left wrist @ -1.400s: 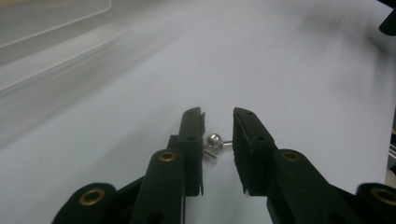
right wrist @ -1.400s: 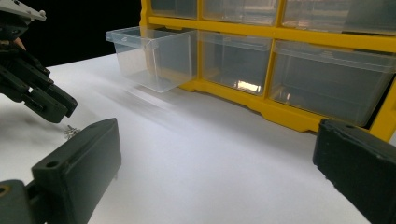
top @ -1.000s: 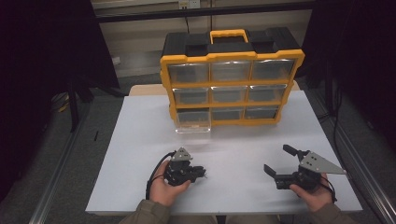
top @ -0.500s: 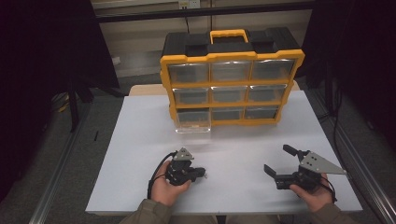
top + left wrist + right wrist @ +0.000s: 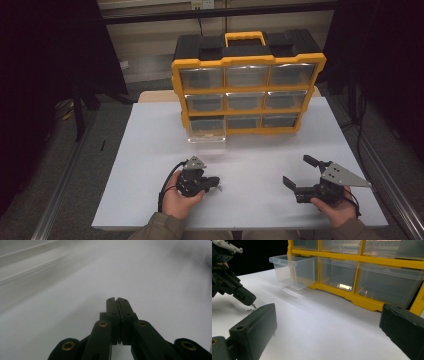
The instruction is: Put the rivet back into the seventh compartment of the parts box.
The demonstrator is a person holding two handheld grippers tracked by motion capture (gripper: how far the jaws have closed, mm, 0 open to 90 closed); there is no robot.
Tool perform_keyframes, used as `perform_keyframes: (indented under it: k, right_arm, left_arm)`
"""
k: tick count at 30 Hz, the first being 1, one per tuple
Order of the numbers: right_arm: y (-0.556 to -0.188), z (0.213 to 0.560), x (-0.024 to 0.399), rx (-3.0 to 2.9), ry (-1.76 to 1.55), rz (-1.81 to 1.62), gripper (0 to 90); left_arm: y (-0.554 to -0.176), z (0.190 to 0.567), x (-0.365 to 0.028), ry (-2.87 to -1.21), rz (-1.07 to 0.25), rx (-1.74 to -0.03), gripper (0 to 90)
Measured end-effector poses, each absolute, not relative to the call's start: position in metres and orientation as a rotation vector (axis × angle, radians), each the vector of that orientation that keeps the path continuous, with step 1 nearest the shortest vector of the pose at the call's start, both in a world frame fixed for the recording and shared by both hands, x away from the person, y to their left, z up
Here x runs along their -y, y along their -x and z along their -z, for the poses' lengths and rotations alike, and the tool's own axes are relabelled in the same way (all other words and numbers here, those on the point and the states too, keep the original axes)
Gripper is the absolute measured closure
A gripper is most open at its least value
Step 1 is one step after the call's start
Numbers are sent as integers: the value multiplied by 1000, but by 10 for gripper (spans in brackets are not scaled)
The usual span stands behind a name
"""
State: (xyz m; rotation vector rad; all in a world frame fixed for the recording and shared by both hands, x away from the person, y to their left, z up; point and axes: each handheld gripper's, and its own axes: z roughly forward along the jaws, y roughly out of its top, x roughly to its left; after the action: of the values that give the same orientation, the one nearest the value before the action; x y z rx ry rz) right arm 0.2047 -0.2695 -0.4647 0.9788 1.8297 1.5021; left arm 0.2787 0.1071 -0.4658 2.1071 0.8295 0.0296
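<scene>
- Small metal piece (image 5: pixel 252 308): 1 item, pale and shiny, low on the bench (image 5: pixel 150 150) in its near-left part, directly under the tip of the left gripper (image 5: pixel 212 183). Too small to identify. Whether it was pinched or merely touched could not be told.
- Left gripper: jaws pressed together along their full length in the left gripper view (image 5: pixel 116 300), nothing visible between them. It was held low over the bench, tip pointing toward the person's right, with a hand (image 5: pixel 177 200) wrapped around its body.
- Right gripper (image 5: pixel 299 171): jaws wide apart and holding nothing. It was held in the other hand (image 5: pixel 337 210) over the near-right part of the bench, well apart from the left gripper and facing it.
- Clear drawer (image 5: pixel 206 131): 1 unit, pulled partly out of the bottom-left slot, its front overhanging the bench. It looked bare inside in the right gripper view (image 5: pixel 294 271).
- Yellow and black organiser (image 5: pixel 247 90): upright at the far side of the bench, 9 clear drawers in 3 rows of 3, carry handle (image 5: pixel 245 37) on top. The other 8 drawers sat flush.
- Bench: white, flat top.
</scene>
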Motion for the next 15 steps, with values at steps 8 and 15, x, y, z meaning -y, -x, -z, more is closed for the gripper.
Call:
perform_keyframes:
  k: [8, 15]
  right_arm:
    - [-205, 465, 269, -1824, -983, -1506, 11]
    - [-204, 465, 270, -1827, -991, -1506, 6]
  left_arm:
    - [-281, 460, -112, -2071, -62, -860, 888]
    - [-282, 456, -114, -2063, -88, -883, 888]
